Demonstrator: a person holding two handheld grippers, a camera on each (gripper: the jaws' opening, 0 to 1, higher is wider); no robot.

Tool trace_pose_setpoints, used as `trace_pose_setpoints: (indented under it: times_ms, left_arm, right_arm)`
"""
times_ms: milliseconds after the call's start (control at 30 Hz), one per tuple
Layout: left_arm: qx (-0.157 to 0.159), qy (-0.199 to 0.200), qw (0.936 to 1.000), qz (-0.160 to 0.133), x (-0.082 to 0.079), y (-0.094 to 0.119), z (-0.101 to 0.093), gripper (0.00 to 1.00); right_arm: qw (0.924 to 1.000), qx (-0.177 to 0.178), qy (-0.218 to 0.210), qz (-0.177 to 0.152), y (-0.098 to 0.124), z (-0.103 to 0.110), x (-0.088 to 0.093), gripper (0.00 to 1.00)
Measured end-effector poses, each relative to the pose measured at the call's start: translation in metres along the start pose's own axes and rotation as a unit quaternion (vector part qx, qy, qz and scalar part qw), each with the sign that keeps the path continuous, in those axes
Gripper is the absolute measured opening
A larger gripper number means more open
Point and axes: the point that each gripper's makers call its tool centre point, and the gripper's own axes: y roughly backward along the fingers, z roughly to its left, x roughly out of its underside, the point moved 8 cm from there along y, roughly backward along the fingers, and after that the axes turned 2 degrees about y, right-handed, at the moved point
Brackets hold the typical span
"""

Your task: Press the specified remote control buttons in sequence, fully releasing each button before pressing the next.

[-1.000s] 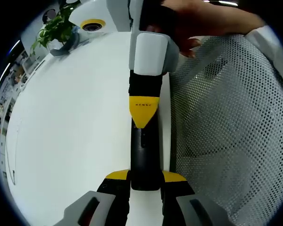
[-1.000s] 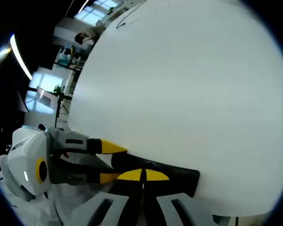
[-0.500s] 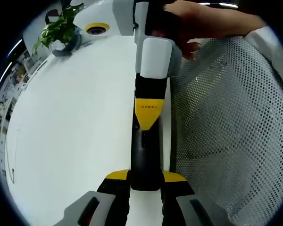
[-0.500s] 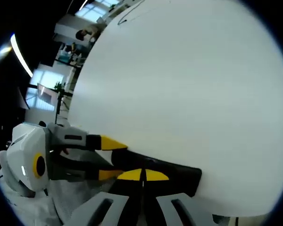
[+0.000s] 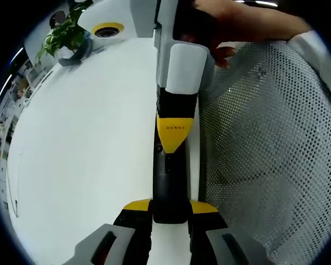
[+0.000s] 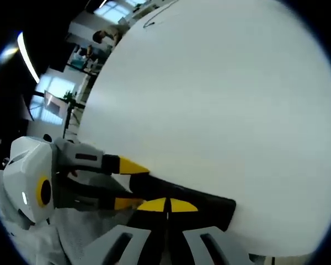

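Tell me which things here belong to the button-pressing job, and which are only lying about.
Belong to the job:
- black remote control, clamped at its near end by the left gripper
- right gripper, closed, tip on the remote
- white table

Only lying about:
- white mesh chair back
- potted plant
- white and yellow device

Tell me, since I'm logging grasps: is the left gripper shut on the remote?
Shut on it: in the left gripper view the left gripper's yellow-tipped fingers flank the black remote, one against each side.
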Motion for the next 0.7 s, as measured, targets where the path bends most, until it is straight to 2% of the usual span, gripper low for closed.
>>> trace_pose_setpoints:
  times_ms: [267, 700]
  left_arm:
    - [-0.002, 0.001, 1.0, 0.003, -0.0004, -0.0004, -0.0007, 0.24]
    - [0.005, 0.008, 1.0, 0.003, -0.0006, 0.0005, 0.0009, 0.24]
  right_arm:
    - [0.9998, -0.009, -0.013, -0.009, 0.0059, -0.0027, 0.0003, 0.0]
    - [0.9998, -0.016, -0.004, 0.006, 0.0042, 0.0013, 0.0038, 0.0]
